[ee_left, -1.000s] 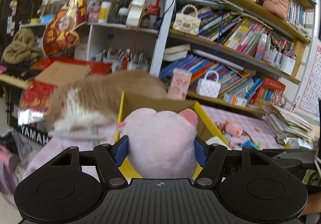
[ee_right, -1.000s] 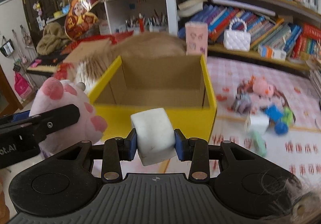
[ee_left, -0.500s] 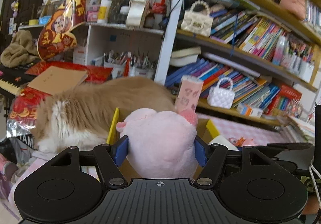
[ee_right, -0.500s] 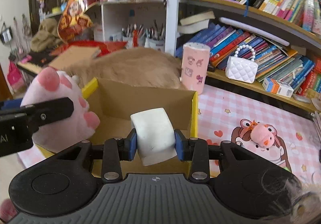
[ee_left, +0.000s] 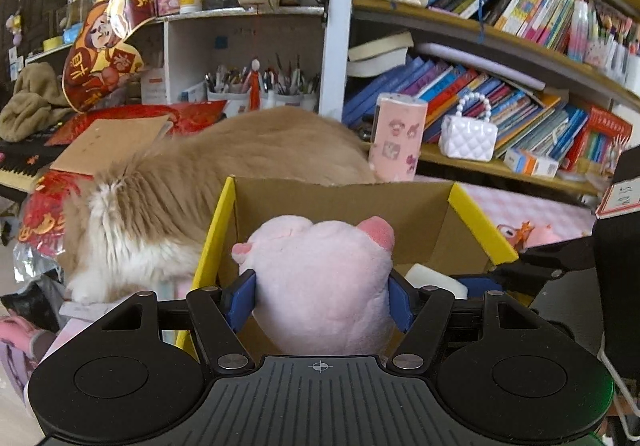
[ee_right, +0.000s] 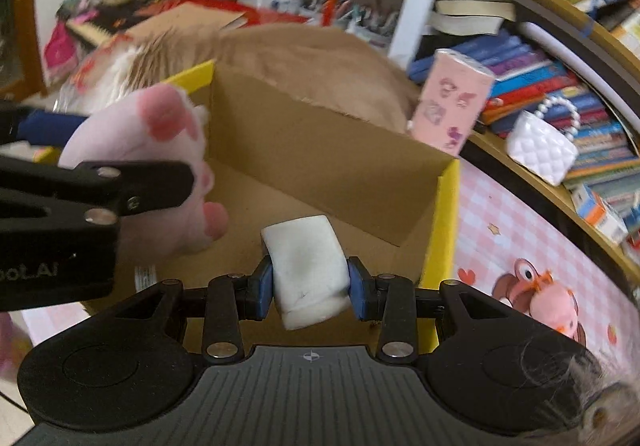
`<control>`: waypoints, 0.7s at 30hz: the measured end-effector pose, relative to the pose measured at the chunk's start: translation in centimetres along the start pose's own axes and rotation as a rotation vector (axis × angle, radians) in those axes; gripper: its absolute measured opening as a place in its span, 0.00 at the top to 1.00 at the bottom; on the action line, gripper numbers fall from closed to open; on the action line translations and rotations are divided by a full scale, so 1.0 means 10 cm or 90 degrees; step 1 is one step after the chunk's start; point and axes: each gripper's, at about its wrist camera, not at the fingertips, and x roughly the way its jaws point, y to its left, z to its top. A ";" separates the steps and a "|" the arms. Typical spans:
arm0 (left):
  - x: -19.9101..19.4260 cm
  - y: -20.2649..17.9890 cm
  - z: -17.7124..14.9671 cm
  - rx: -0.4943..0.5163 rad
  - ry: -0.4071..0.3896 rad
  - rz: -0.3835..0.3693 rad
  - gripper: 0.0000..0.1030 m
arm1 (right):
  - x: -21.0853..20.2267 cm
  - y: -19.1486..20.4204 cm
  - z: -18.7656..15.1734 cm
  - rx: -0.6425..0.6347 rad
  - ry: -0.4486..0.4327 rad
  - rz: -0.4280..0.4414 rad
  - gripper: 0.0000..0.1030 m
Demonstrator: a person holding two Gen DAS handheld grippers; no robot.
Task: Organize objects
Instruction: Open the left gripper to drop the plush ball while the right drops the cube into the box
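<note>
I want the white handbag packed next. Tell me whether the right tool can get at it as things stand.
Probably not yet. The right tool is shut on the white block over the yellow box, so it has no free grip. The white handbag sits on the shelf beyond, with nothing in front of it.

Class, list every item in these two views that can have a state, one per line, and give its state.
Left tongs: shut on the pink plush paw.
Right tongs: shut on the white foam block.
Pink plush paw: gripped, held over the box.
White foam block: gripped, held over the box.
Yellow cardboard box: open at the top, nothing on the visible floor.
Cat: lying behind the box.
</note>
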 end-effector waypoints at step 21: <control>-0.10 0.05 0.13 0.020 -0.043 0.024 0.25 | -0.14 -0.02 0.14 0.016 -0.063 -0.014 0.50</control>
